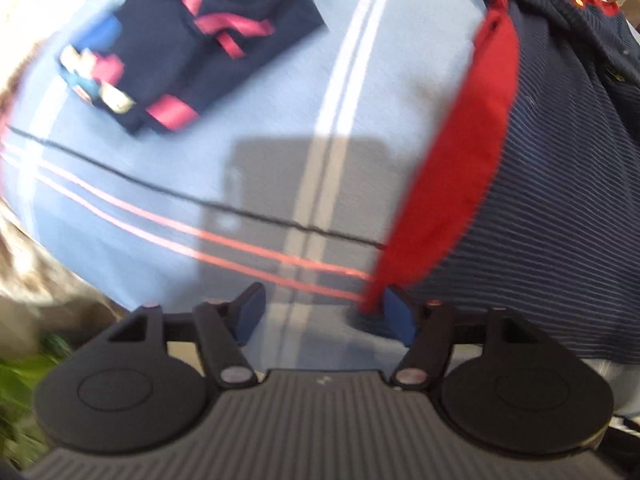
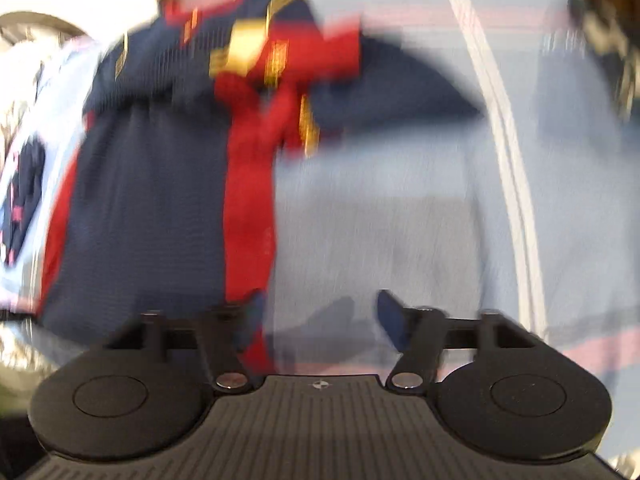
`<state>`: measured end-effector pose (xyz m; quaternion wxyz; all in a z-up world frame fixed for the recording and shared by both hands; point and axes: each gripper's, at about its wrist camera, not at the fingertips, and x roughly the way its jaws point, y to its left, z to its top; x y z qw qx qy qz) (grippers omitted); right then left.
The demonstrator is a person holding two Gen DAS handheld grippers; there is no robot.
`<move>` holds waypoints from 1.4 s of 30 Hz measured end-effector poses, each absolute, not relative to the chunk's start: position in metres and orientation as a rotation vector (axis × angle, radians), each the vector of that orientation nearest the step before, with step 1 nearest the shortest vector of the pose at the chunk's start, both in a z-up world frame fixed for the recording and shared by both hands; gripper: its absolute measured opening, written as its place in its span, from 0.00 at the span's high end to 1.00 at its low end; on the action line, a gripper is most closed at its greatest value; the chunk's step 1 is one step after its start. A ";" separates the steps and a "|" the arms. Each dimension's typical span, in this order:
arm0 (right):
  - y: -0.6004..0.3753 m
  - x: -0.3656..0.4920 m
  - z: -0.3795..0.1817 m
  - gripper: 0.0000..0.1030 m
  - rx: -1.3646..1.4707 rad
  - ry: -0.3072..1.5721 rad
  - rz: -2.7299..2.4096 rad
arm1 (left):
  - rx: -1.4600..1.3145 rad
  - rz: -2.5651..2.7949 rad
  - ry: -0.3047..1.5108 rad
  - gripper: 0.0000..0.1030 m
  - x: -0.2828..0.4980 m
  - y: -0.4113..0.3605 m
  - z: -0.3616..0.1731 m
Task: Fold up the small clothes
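A navy garment with thin pale stripes and a red side panel (image 1: 532,184) lies on the light blue cloth at the right of the left wrist view. My left gripper (image 1: 324,312) stands open just left of its red edge, nothing between the fingers. In the blurred right wrist view the same navy and red garment (image 2: 160,200) spreads over the left half, with gold marks near its top. My right gripper (image 2: 320,316) is open over bare cloth; its left finger sits at the garment's red strip.
A folded navy garment with pink trim (image 1: 172,52) lies at the far left on the light blue cloth (image 1: 200,160), which carries white, red and black lines. Green leaves (image 1: 16,392) show past the cloth's lower left edge.
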<state>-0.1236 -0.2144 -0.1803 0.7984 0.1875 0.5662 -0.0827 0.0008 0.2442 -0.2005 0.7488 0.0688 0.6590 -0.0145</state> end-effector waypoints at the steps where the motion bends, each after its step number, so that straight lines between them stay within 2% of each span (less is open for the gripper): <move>1: -0.221 -0.111 -0.178 0.00 0.400 1.178 -0.181 | 0.184 -0.030 1.414 0.37 0.004 0.245 -0.194; 4: -0.243 -0.071 -0.170 0.00 0.424 1.092 -0.206 | 0.195 -0.039 1.360 0.36 0.017 0.243 -0.178; 7: -0.268 -0.034 -0.167 0.00 0.470 1.022 -0.234 | 0.121 -0.064 1.326 0.28 0.032 0.232 -0.161; 9: -0.279 -0.011 -0.173 0.00 0.463 1.034 -0.284 | 0.067 -0.083 1.308 0.19 0.033 0.220 -0.155; 16: -0.279 0.033 -0.214 0.10 0.445 1.131 -0.316 | 0.037 -0.156 1.333 0.17 0.003 0.187 -0.160; 17: -0.279 0.033 -0.213 0.16 0.456 1.116 -0.318 | 0.039 -0.158 1.346 0.17 -0.001 0.186 -0.165; 18: -0.278 0.032 -0.212 0.36 0.463 1.107 -0.311 | 0.036 -0.157 1.360 0.17 -0.004 0.186 -0.169; 20: -0.272 0.026 -0.214 0.65 0.477 1.116 -0.277 | 0.013 -0.149 1.385 0.17 -0.007 0.190 -0.175; 23: -0.265 0.024 -0.204 0.79 0.503 1.102 -0.249 | -0.029 -0.140 1.401 0.17 -0.006 0.194 -0.181; 29: -0.252 0.028 -0.148 0.81 0.762 0.980 -0.136 | -0.022 -0.175 1.374 0.16 0.001 0.183 -0.180; 33: -0.231 0.047 -0.082 0.83 0.914 0.844 0.033 | 0.034 -0.235 1.326 0.16 0.015 0.161 -0.174; 35: -0.217 0.061 -0.038 0.89 0.940 0.735 0.145 | 0.076 -0.270 1.285 0.16 0.022 0.146 -0.169; 38: -0.199 0.073 0.022 0.90 0.924 0.611 0.262 | 0.108 -0.326 1.243 0.16 0.032 0.123 -0.165; 40: -0.187 0.076 0.046 0.90 0.864 0.597 0.282 | 0.117 -0.371 1.232 0.16 0.036 0.110 -0.163; 41: -0.182 0.075 0.051 0.89 0.820 0.601 0.267 | 0.125 -0.388 1.229 0.16 0.038 0.103 -0.162; 42: -0.177 0.074 0.050 0.78 0.753 0.618 0.234 | 0.130 -0.400 1.226 0.16 0.038 0.099 -0.161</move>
